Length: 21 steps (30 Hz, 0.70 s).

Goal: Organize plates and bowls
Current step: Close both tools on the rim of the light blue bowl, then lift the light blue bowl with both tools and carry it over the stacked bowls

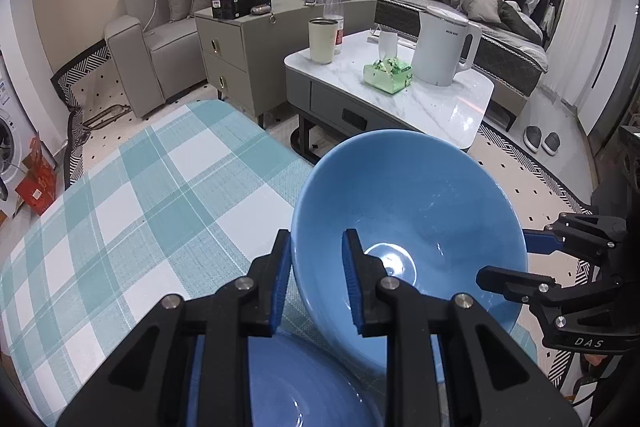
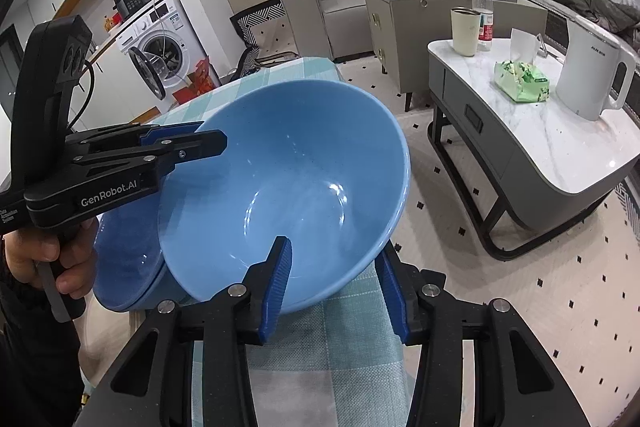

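A light blue bowl [image 1: 420, 211] hangs tilted over the plaid-clothed table [image 1: 140, 207], held from both sides. My left gripper [image 1: 316, 267] is shut on its near-left rim, one pad inside and one outside. In the right wrist view it grips the bowl's left rim [image 2: 208, 137]. My right gripper [image 2: 336, 283] straddles the opposite rim of the light blue bowl [image 2: 288, 163], with one pad on the inner wall and one under the outer wall. In the left wrist view the right gripper [image 1: 508, 259] shows at the bowl's right edge. A darker blue bowl [image 1: 304, 387] [image 2: 124, 267] sits on the table just beneath.
A marble-topped coffee table [image 1: 448, 107] stands beyond the table edge with a white kettle [image 1: 444, 47], a green tissue pack [image 1: 387, 77], a cup and a bottle. A beige cabinet [image 1: 236, 47] and a sofa lie behind. A washing machine [image 2: 164, 47] stands far left.
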Tool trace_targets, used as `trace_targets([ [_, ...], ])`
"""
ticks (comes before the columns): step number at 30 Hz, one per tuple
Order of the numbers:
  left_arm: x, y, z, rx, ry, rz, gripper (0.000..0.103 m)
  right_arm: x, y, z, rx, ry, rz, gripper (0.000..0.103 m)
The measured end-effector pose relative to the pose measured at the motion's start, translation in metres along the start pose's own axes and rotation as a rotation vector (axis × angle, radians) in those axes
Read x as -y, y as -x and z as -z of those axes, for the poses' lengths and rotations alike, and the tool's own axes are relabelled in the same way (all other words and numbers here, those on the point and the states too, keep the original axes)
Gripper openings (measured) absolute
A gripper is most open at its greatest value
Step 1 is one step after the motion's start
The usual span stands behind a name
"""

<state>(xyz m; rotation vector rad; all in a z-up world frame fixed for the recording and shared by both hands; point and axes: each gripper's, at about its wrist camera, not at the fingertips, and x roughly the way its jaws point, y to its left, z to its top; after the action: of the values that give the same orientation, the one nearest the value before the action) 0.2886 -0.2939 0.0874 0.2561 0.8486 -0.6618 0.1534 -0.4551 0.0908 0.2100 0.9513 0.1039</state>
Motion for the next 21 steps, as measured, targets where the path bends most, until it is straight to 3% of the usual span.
trace_targets([
  [21, 0.010, 0.063, 0.006, 0.119, 0.000, -0.034, 0.024, -0.023, 0.053, 0.002, 0.124, 0.042, 0.010, 0.042],
])
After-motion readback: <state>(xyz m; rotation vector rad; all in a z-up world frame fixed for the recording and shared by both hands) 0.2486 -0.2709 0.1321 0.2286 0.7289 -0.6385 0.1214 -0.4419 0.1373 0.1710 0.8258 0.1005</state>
